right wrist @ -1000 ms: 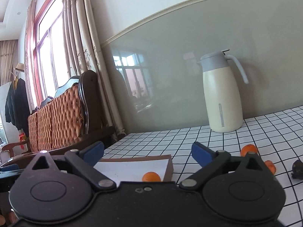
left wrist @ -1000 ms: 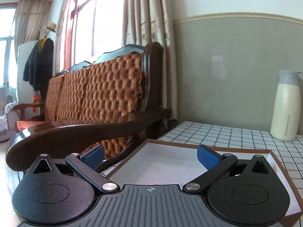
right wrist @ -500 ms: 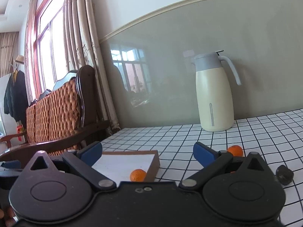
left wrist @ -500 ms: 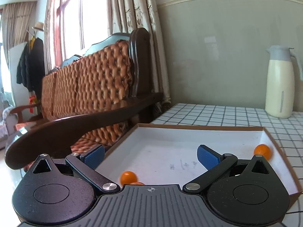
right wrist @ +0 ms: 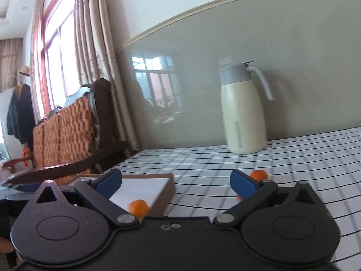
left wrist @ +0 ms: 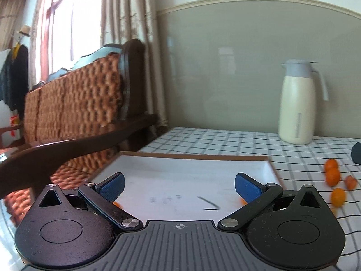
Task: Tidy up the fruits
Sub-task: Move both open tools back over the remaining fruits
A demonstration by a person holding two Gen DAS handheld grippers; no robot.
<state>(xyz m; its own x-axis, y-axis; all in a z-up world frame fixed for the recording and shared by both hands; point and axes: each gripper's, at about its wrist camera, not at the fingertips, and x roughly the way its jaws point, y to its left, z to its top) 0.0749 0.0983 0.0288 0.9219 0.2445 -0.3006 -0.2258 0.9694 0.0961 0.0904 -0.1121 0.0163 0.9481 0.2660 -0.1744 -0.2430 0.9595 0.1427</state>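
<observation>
- Two grippers, both empty: your left gripper (left wrist: 179,186) has its jaws spread wide over the tray, and your right gripper (right wrist: 174,181) is just as wide open, pointing past the tray's right rim at the cloth.
- Table (left wrist: 225,140), checked cloth: the stretch between the tray and the far edge lies bare, so you have room to swing across it.
- Tray (left wrist: 194,157), shallow and brown-rimmed, sits at the table's left edge beside the sofa (left wrist: 74,110); judged to be the collecting place, since one orange (right wrist: 138,207) already lies inside near its right rim.
- Jug (left wrist: 296,103) stands upright at the far edge, well apart from the fruit, so it is no obstacle.
- Loose oranges (left wrist: 333,177) cluster on the cloth right of the tray, still to be moved; approach from the open near side.
- A thin dark tool (left wrist: 209,204) lies on the tray floor.
</observation>
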